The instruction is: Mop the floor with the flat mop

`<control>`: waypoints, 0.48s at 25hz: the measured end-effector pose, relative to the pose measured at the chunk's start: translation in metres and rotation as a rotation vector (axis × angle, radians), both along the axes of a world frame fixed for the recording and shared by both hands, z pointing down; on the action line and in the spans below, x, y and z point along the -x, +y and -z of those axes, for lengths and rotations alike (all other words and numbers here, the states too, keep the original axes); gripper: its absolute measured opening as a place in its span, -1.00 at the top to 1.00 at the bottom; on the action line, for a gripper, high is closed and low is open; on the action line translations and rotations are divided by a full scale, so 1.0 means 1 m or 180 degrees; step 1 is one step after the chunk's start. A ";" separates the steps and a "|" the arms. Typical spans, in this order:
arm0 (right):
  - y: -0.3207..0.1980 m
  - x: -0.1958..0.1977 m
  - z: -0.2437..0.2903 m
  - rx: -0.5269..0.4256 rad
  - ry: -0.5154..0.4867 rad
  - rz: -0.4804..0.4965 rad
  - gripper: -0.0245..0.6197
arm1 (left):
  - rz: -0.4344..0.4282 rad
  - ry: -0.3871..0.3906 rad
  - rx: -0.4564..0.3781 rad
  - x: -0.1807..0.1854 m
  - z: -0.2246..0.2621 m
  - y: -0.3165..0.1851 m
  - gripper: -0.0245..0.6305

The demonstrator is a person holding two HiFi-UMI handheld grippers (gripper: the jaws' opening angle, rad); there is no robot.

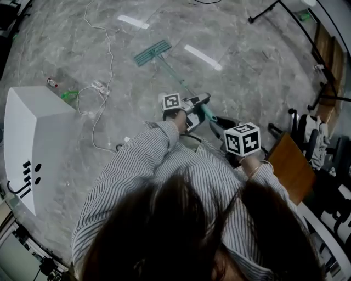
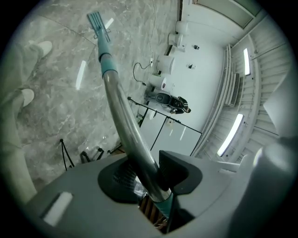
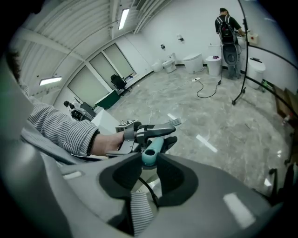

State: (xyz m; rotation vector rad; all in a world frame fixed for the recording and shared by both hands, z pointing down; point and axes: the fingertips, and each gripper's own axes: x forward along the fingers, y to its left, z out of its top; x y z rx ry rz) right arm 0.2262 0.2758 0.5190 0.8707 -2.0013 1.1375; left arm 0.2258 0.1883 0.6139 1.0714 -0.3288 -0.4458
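The flat mop's teal head [image 1: 153, 52] lies on the grey marble floor ahead of me, and its pole [image 1: 181, 82] slants back to both grippers. My left gripper [image 1: 198, 103] is shut on the metal pole [image 2: 125, 123], which runs between its jaws [image 2: 148, 175] toward the mop head [image 2: 98, 22]. Behind it, my right gripper [image 1: 222, 125] is shut on the teal handle end [image 3: 150, 155], which pokes up between its pads [image 3: 150, 166]. The left gripper [image 3: 151, 132] and a striped sleeve show just beyond.
A white cabinet [image 1: 33, 131] stands at the left, with a white cable [image 1: 101, 90], a small red bottle [image 1: 52, 83] and a green item [image 1: 69, 95] on the floor near it. A brown board [image 1: 290, 164] and chairs crowd the right. A stand's legs [image 1: 263, 12] sit far back.
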 end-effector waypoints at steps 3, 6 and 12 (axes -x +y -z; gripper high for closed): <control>0.018 -0.013 0.019 -0.0023 -0.0028 -0.0072 0.61 | -0.0088 0.0180 0.0022 -0.017 0.020 0.022 0.50; 0.038 -0.015 0.027 0.0108 -0.0094 -0.0121 0.61 | -0.0216 0.0326 0.0058 -0.024 0.030 0.044 0.52; 0.046 -0.007 0.023 0.0115 -0.0133 -0.0048 0.60 | -0.0306 0.0297 0.0079 -0.018 0.027 0.052 0.52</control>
